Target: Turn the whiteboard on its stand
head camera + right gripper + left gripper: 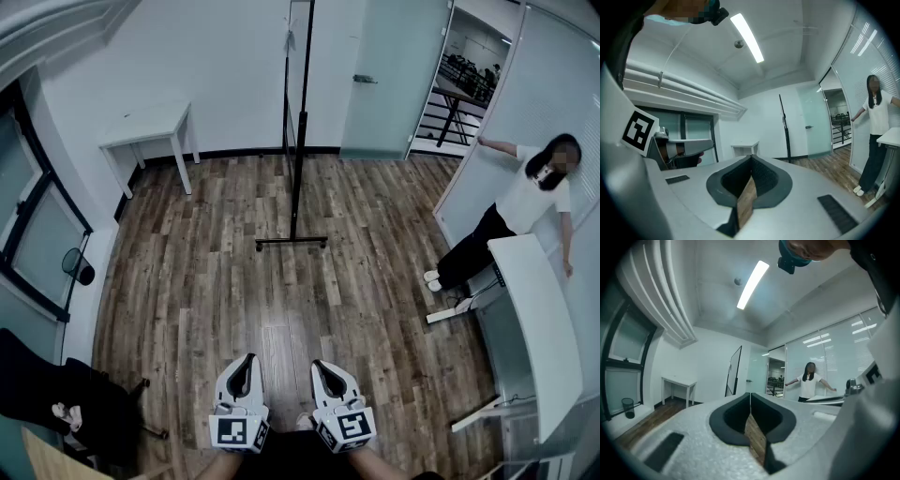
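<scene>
- Wooden floor (216,281) lies bare between the person holding the tongs and the whiteboard (298,141), which stands on its stand well ahead, near the far wall, edge-on to the head view.
- Nothing of the task looks done yet: neither tool touches the board, and the whole approach and turn are left.
- Both left tongs (246,360) and right tongs (324,367) are closed, tips meeting, with nothing between them; they are held low and side by side.
- Only the head view shows the stand's foot bar (292,242) on the floor and a bystander (525,202) leaning by a white desk (539,319) at the right.
- Only the left gripper view shows a sliver of the board's pale face in its dark frame (735,371); the right gripper view gives just a thin dark upright (783,126).
</scene>
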The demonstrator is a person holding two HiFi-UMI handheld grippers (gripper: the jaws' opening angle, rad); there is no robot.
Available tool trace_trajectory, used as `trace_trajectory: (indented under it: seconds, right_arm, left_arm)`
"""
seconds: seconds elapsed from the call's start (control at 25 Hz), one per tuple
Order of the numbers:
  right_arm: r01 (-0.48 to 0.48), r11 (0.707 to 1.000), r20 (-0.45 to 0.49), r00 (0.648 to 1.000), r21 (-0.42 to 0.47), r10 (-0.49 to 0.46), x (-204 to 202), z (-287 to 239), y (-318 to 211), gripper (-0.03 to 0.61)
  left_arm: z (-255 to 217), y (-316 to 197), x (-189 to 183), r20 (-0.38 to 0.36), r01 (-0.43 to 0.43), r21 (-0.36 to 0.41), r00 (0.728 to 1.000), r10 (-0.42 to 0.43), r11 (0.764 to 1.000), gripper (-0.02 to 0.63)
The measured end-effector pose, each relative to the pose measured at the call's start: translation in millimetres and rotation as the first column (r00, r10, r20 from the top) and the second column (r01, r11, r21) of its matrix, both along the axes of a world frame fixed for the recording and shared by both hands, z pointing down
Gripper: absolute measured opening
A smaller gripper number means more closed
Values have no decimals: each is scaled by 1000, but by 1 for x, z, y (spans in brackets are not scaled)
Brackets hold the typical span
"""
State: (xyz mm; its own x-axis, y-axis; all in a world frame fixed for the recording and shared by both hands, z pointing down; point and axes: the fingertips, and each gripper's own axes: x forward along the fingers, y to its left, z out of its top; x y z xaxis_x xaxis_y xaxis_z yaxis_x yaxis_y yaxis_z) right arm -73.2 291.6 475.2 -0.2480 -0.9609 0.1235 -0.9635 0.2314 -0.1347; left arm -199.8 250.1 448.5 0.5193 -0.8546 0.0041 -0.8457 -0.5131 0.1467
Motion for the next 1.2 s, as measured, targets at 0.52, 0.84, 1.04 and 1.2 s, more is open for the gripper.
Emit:
trace_trajectory:
  seconds: [0.52,0.84,1.04,1.2]
  right_arm:
    - [3,1000,24,1000,14,-3,18,-5,19,11]
    - [21,1000,17,1000,12,-21,30,1,35,12]
    - [40,999,22,999,19,-40,41,5,41,12]
    - [56,998,22,998,16,-56,44,4,30,12]
  left_arm:
    - [2,19,19,-4,-1,4,1000,1,1000,20]
    - [6,34,28,0,29,-2,1000,-29,1000,20]
    - [6,41,33,-2,66,4,998,-66,998,20]
    - [5,38,38,11,74,6,997,-74,997,20]
